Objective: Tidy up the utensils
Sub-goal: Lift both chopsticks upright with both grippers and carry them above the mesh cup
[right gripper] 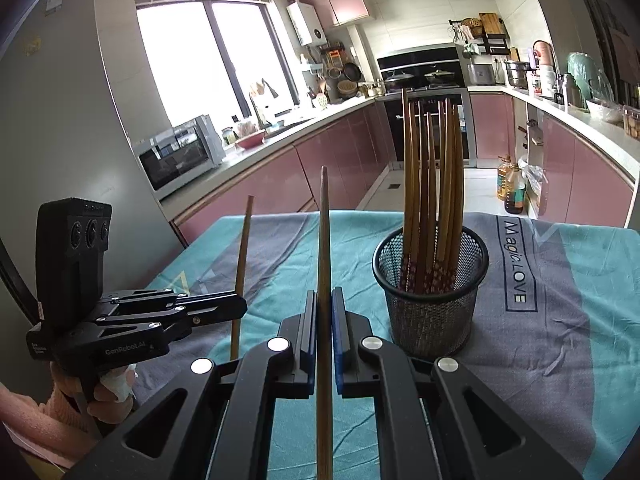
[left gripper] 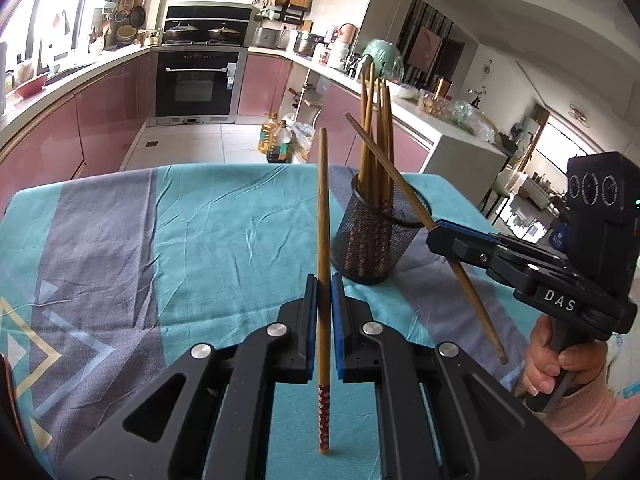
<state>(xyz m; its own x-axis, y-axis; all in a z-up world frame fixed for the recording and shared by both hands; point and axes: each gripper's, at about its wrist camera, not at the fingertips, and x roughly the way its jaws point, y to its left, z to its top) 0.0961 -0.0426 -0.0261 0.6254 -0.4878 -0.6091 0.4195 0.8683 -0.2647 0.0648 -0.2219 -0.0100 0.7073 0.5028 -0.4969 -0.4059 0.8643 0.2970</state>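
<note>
A black mesh cup [left gripper: 372, 236] stands on the teal and grey cloth, with several wooden chopsticks [left gripper: 378, 128] upright in it; it also shows in the right wrist view [right gripper: 432, 296]. My left gripper [left gripper: 324, 284] is shut on one chopstick [left gripper: 323, 216], held upright left of the cup; it also shows in the right wrist view [right gripper: 236, 304]. My right gripper [right gripper: 324, 300] is shut on another chopstick [right gripper: 323, 240]; in the left wrist view it [left gripper: 436, 236] holds that chopstick [left gripper: 404, 196] slanted by the cup's rim.
The table's cloth [left gripper: 160, 240] ends at a far edge before the kitchen floor. Pink cabinets, an oven [left gripper: 196, 84] and oil bottles [left gripper: 276, 140] stand beyond. A counter [left gripper: 448, 124] runs along the right.
</note>
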